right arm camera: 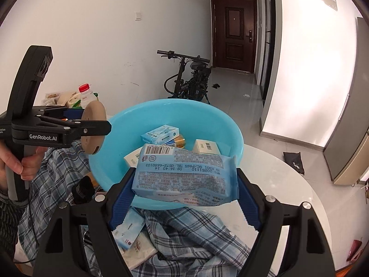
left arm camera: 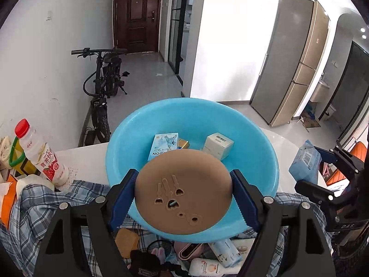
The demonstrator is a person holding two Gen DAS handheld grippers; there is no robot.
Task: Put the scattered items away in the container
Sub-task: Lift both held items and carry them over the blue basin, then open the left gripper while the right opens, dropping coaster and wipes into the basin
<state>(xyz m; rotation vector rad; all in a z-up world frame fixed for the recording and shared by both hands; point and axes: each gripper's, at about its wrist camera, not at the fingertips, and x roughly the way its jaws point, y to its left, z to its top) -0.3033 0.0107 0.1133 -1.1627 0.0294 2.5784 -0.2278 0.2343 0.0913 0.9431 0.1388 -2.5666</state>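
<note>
On the left, the left tool (left arm camera: 183, 194) is held level at the near rim of the blue basin (left arm camera: 258, 152), clamped on a tan disc (left arm camera: 184, 184) that hangs over the rim. To its right, the right tool (right arm camera: 184, 190) grips a pale blue packet (right arm camera: 184, 180), raised just above the basin's near edge on the table (right arm camera: 276, 180).

Left gripper (left arm camera: 183, 195) and right gripper (right arm camera: 184, 195): matte black frames, blue serrated pads, round silver screws. White "GenRobot.AI" lettering on the left gripper's side; "DAS" on the right. Hand (right arm camera: 22, 161): bare skin, dark knitted sleeve, black cable.
</note>
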